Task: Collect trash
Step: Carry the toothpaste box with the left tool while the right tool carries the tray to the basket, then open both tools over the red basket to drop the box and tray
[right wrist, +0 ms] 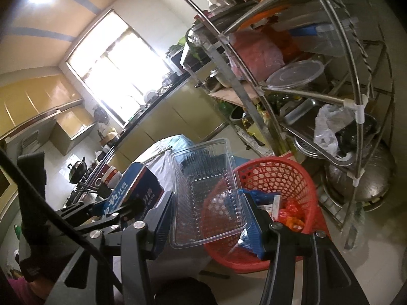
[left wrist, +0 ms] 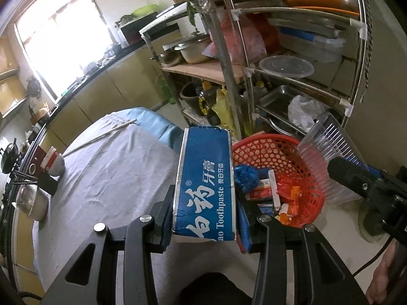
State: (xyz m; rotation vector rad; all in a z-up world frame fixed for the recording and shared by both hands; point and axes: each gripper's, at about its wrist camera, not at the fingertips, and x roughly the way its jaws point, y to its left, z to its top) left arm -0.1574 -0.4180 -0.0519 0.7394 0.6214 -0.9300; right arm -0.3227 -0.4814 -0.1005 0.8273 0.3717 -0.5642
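Observation:
My left gripper (left wrist: 203, 216) is shut on a blue toothpaste box (left wrist: 206, 178), held over the right edge of a table with a grey cloth (left wrist: 106, 183). Just to its right stands a red mesh basket (left wrist: 279, 150) holding wrappers and small cartons. My right gripper (right wrist: 208, 218) is shut on a clear plastic tray (right wrist: 206, 190), which hangs at the basket's (right wrist: 277, 170) left rim. The tray (left wrist: 328, 162) also shows at the right of the left wrist view, beyond the basket. The toothpaste box (right wrist: 134, 188) appears left of the tray in the right wrist view.
A metal rack (left wrist: 292, 81) with pots, lids and bags stands right behind the basket. On the table lie chopsticks (left wrist: 101, 134), paper cups (left wrist: 53, 162) and a bowl (left wrist: 33, 203). A kitchen counter (left wrist: 84, 81) runs under the window.

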